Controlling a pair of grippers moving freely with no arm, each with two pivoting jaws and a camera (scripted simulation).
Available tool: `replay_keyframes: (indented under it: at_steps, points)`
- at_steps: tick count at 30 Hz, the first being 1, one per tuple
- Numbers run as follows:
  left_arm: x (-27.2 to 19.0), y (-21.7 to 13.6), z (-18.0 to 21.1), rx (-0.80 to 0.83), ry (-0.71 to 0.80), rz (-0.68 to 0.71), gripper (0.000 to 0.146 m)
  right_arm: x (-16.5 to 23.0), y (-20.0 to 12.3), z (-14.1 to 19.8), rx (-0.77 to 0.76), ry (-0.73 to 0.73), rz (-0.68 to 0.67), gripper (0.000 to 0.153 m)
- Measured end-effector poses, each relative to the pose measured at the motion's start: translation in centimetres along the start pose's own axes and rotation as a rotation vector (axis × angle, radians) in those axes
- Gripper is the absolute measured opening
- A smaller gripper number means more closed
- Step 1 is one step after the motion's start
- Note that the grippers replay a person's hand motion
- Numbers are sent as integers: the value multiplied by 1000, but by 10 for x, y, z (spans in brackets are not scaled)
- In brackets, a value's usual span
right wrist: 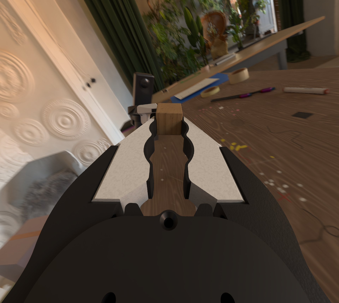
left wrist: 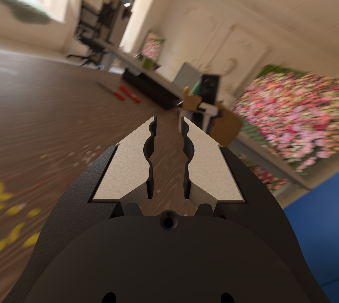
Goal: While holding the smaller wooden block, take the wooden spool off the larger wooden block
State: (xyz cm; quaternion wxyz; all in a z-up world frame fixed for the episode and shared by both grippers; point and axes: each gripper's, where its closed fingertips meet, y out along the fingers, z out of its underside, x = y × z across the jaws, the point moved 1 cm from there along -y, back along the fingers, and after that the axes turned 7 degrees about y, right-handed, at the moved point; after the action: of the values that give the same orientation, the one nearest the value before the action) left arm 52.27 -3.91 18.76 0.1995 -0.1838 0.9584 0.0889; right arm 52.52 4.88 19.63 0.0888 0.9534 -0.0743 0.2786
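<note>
Here, the right gripper (right wrist: 169, 121) has its two fingers pressed on the sides of a small wood block (right wrist: 169, 121). The block sits right at the fingertips (right wrist: 184, 125), held up over the brown table (right wrist: 256, 138). Its top and front face show.

Just behind the block, on its left side, is the other gripper (right wrist: 145, 112), white and black, partly hidden. Farther back on the table lie two tape rolls (right wrist: 210, 91), a white marker (right wrist: 305, 90) and a pen (right wrist: 244, 95) with purple on it. A blue sheet (right wrist: 222, 76) with a white paper (right wrist: 198, 87) on it lies near the tape. Past that are green plants (right wrist: 170, 37) and a dark green curtain (right wrist: 113, 18).

In the left wrist view, the left gripper (left wrist: 169, 122) has its fingers apart, with only a narrow gap, and nothing is between them. Brown table (left wrist: 55, 110) shows through the gap. Yellow spots (left wrist: 14, 209) are on the table near the left side. To the right and a bit farther, the other gripper shows again (left wrist: 205, 112), and I can see tan wood (left wrist: 192, 102) by it, but it is too blurry to say which block it is. I cannot pick out the spool or the big block. Farther off lie two red things (left wrist: 128, 93) and a long black box (left wrist: 150, 90); I cannot see into it. Pink flowers (left wrist: 293, 119) fill the far right.
</note>
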Motion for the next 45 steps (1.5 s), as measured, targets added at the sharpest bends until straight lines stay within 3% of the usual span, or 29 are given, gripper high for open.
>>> replay_keyframes:
  at_steps: [6,12,22,34,45]
  points:
    - [47,-13,54,297,184,-377,33,-20,4,17,212,-186,209,26]
    - [73,-18,99,541,340,-541,40,-39,18,37,408,-270,342,26]
    - [79,-11,99,524,459,-603,43,-50,31,48,543,-228,443,26]
    - [81,-9,102,469,388,-656,39,-49,39,57,581,-223,518,26]
    - [84,-9,102,485,428,-629,30,-49,42,57,593,-224,520,26]
